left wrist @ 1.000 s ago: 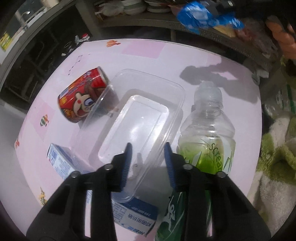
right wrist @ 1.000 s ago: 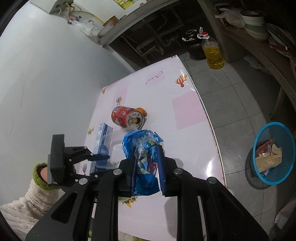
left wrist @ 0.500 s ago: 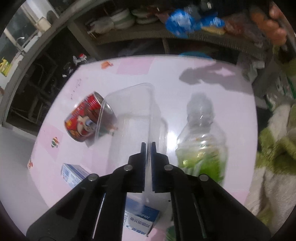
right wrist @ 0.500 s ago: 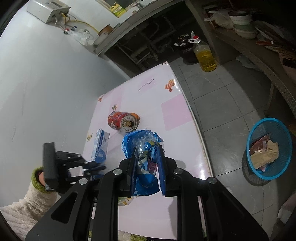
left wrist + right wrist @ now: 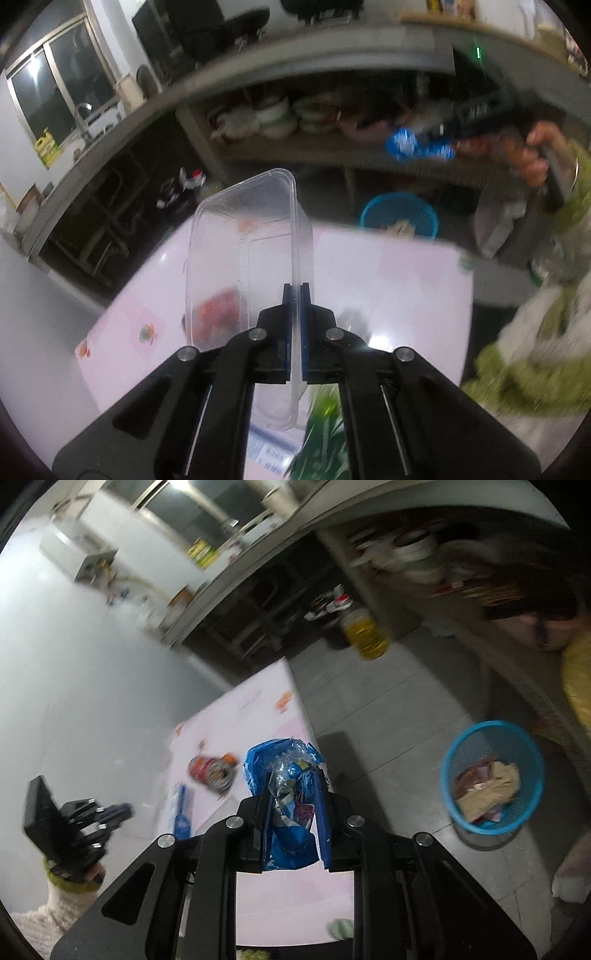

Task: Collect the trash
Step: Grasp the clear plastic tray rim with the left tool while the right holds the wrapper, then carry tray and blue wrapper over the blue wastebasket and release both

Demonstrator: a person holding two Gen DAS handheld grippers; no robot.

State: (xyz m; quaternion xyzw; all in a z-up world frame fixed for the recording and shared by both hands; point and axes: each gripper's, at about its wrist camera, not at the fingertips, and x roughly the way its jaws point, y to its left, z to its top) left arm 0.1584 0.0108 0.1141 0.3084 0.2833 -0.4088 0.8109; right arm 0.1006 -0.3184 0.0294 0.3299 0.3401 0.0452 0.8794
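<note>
Left claw (image 5: pixel 294 310) clamps the tub (image 5: pixel 243 254) by one thin wall, lifted clear of the tabletop (image 5: pixel 388 280). Right claw (image 5: pixel 294 805) grips the wrapper (image 5: pixel 284 771); bin (image 5: pixel 491 775) at 3 o'clock. Risk: tub wall flexes, slips out mid-swing.

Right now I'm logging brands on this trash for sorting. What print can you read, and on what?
None reads clearly.
blue wrapper in the right gripper: print too crumpled.
red can: cartoon picture only, lettering blurred.
blue-and-white box: barcode and small print, unreadable.
green bottle: label blurred.
clear plastic tray in the left gripper: no text.
</note>
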